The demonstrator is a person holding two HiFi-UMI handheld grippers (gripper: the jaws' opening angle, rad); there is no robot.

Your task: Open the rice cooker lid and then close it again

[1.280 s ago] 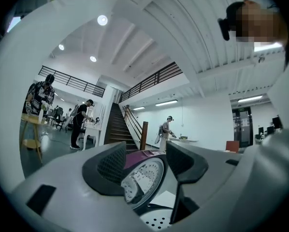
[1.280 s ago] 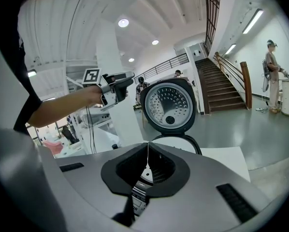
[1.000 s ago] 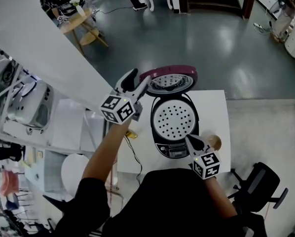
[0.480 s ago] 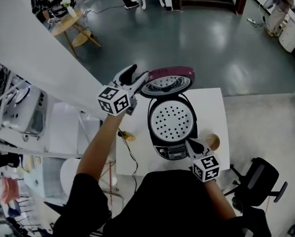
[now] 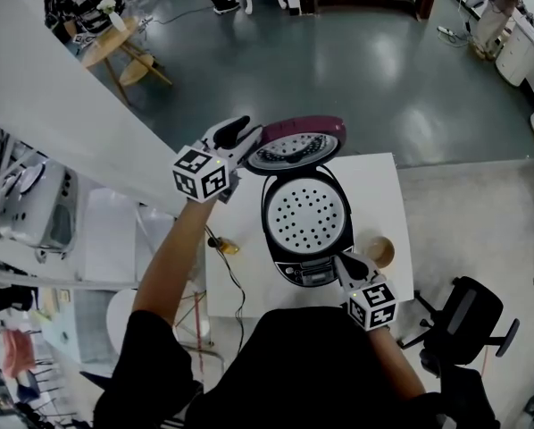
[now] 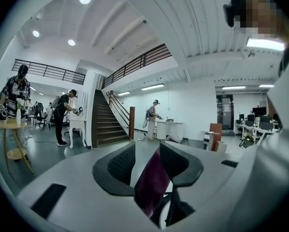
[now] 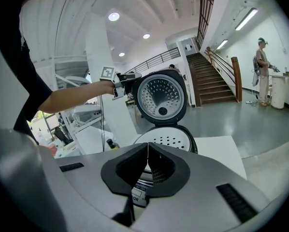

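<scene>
The white square desk [image 5: 387, 181] is carrying the black round rice cooker [image 5: 304, 217], which is showing its white perforated inner plate. Its dark red round lid [image 5: 296, 146] is standing raised at the far side of the cooker. My left tool [image 5: 242, 136] is reaching in from the left, and its jaws have just been closing on the rim of this lid [image 6: 151, 185], which is sitting between the pads. My right tool [image 5: 349, 264] is clenched with nothing inside, resting near the cooker's front panel. A small brown round cup [image 5: 380, 250] is standing just beside it.
</scene>
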